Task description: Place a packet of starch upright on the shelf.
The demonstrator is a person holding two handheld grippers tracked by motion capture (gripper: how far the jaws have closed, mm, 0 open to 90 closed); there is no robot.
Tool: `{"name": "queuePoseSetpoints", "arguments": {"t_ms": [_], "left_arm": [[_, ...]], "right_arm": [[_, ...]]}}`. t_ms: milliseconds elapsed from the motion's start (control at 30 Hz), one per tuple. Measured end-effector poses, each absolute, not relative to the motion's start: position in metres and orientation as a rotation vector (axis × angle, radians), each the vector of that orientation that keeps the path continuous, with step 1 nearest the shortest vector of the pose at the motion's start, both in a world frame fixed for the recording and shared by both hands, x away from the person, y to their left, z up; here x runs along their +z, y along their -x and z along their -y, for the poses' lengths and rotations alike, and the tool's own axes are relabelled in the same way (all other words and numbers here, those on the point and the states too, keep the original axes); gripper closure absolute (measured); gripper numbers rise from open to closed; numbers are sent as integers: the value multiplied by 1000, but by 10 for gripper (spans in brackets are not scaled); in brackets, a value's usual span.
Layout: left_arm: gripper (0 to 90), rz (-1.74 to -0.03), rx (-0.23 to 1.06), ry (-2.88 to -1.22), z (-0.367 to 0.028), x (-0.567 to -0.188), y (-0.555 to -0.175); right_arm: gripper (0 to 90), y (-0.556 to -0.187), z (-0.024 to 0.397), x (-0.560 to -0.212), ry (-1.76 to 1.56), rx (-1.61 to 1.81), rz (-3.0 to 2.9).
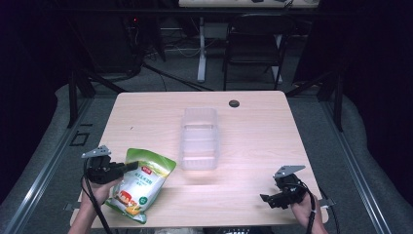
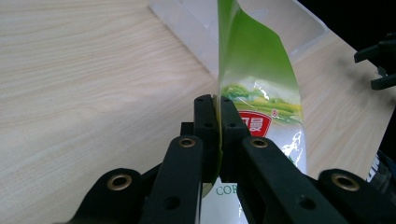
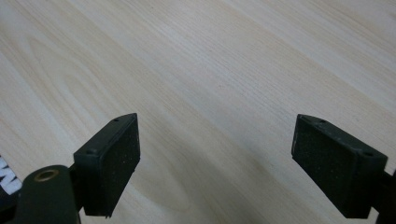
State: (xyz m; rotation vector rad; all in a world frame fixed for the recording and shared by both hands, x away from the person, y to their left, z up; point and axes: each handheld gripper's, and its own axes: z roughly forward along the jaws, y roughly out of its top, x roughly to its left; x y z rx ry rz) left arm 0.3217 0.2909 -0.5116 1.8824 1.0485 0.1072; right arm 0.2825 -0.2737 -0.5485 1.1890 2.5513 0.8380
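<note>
Jaws of the left gripper (image 2: 215,109) are clenched on the bag's (image 1: 138,183) thin edge, a hold suited to lifting it off the table (image 1: 146,117) toward the clear box (image 1: 199,139) beyond. Near the front right corner, the right gripper (image 3: 215,156) hangs released over bare wood, out of the way.

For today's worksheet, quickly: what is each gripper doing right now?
Left gripper: closed on the edge of the green snack bag.
Right gripper: open, holding nothing, above the table.

One green snack pouch (image 1: 140,184), one clear, seemingly empty plastic container (image 1: 199,139), two tongs.
</note>
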Motion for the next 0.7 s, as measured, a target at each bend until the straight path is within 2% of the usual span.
{"name": "queuePoseSetpoints", "arguments": {"t_ms": [700], "left_arm": [[891, -900, 220, -1784, -284, -476, -298]], "right_arm": [[150, -284, 274, -548, -1195, 860, -2526]]}}
